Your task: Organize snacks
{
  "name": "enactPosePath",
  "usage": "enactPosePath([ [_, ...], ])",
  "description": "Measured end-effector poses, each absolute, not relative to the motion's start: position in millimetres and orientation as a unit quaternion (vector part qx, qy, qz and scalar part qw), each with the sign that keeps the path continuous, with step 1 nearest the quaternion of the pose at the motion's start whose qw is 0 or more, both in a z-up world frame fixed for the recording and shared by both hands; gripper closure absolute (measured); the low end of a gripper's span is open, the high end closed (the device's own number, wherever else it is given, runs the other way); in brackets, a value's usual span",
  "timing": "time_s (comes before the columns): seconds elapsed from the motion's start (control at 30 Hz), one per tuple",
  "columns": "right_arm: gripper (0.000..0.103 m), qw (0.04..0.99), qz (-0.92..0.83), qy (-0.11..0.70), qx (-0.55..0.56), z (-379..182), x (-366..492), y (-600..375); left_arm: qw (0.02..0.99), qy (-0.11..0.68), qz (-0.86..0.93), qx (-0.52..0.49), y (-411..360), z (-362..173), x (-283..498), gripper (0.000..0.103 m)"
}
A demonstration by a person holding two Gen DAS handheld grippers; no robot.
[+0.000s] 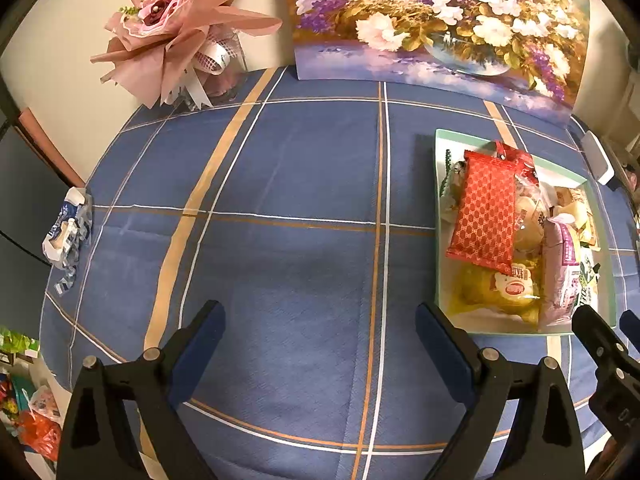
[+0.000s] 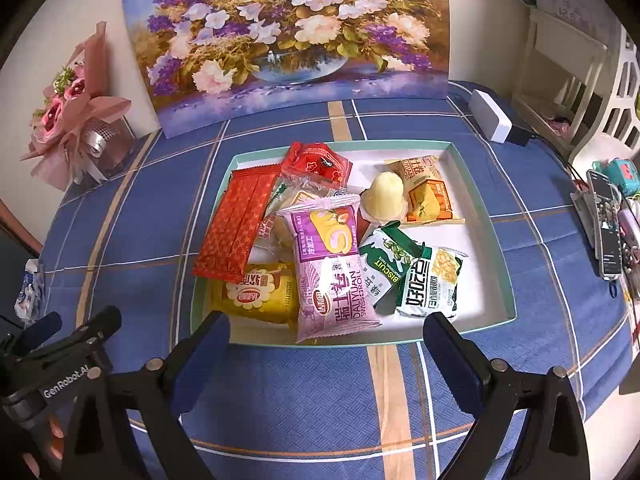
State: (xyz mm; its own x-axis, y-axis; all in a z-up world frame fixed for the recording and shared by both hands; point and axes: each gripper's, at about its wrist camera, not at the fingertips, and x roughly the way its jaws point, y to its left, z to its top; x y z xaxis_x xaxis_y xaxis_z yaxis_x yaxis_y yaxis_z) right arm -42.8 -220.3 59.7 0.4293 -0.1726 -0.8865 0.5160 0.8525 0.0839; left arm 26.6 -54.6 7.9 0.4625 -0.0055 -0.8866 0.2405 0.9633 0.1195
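A shallow white tray with a pale green rim sits on the blue checked tablecloth and holds several wrapped snacks. Among them are a long red pack, a purple Swiss roll pack, a yellow cake pack, green biscuit packs, an orange pack and a pale jelly cup. My right gripper hangs open just short of the tray's near rim, nothing between its fingers. My left gripper is open over bare cloth, left of the tray.
A flower painting leans on the wall behind the tray. A pink bouquet stands at the back left. A crumpled blue-white wrapper lies at the table's left edge. A white box and a phone are at the right.
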Motion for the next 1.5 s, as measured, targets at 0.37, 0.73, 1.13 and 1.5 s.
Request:
enactPosePath([
  [0.37, 0.004, 0.828, -0.211, 0.491, 0.172, 57.0, -44.4, -222.9, 0.846, 0.513, -0.082, 0.119, -59.9, 8.3, 26.2, 0.007],
  [0.73, 0.004, 0.830, -0.211, 0.491, 0.162, 56.6, -42.0, -220.2, 0.844, 0.519, -0.086, 0.110, -56.5, 8.0, 27.8, 0.007],
  [1.13, 0.004, 0.830, -0.209, 0.492, 0.161, 55.7, -41.7, -219.0, 0.841, 0.524, -0.084, 0.105, -55.6, 6.4, 28.7, 0.007],
  [1.5, 0.004, 0.829, -0.208, 0.492, 0.163, 54.9, -41.7, -219.6, 0.845, 0.513, -0.095, 0.118, -60.4, 10.0, 24.3, 0.007],
])
